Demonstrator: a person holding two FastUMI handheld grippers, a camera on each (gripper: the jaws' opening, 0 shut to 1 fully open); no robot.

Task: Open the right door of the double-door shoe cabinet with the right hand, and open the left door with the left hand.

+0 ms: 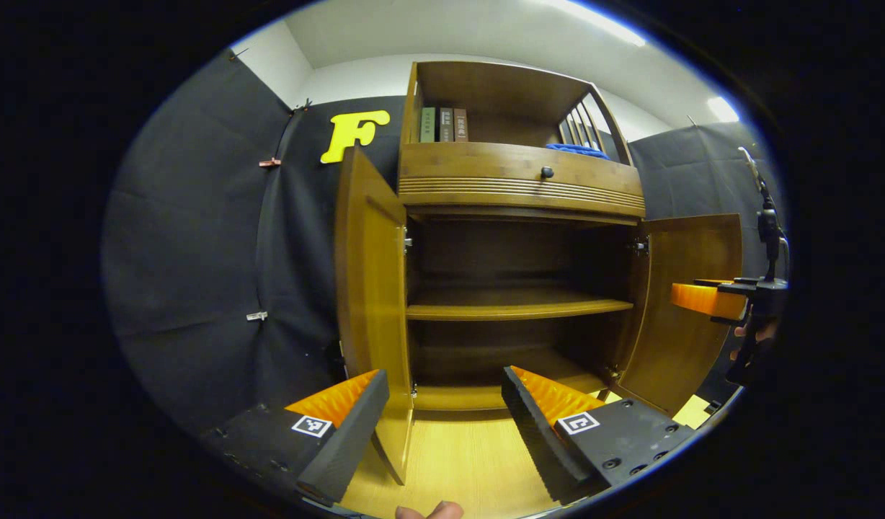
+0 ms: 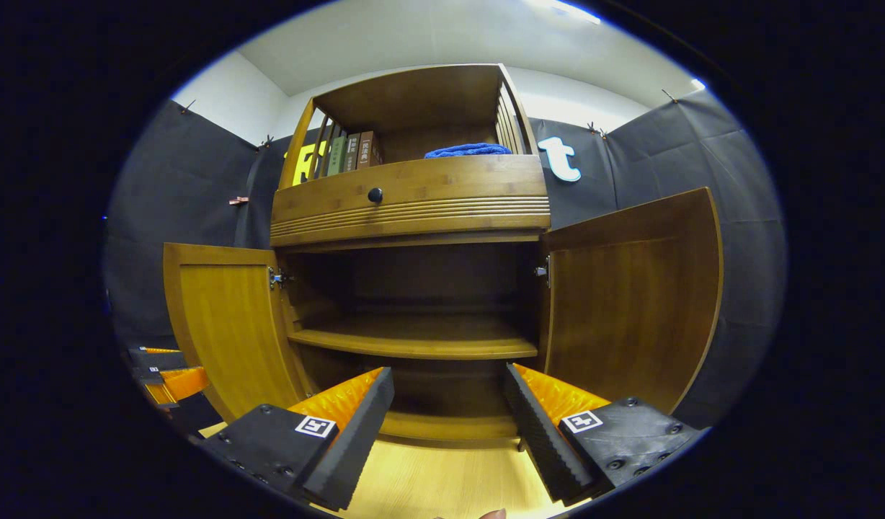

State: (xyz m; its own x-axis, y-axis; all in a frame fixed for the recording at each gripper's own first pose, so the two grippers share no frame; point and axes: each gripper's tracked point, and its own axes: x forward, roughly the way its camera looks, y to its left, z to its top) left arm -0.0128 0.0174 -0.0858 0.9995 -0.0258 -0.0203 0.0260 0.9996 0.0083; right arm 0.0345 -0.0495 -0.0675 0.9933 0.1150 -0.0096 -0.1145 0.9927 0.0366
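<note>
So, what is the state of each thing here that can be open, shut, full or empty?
Left door: open.
Right door: open.
Drawer: shut.
Lower shelf: empty.
Top shelf: holds books and a blue cloth.
Left gripper: open, holding nothing.
Right gripper: open, holding nothing.

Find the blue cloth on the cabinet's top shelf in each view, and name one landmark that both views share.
Left gripper view: the blue cloth lies upper right of centre, by the slatted side.
Right gripper view: the blue cloth lies just right of centre, near the top.
Shared landmark: the round black drawer knob, below the cloth.
</note>
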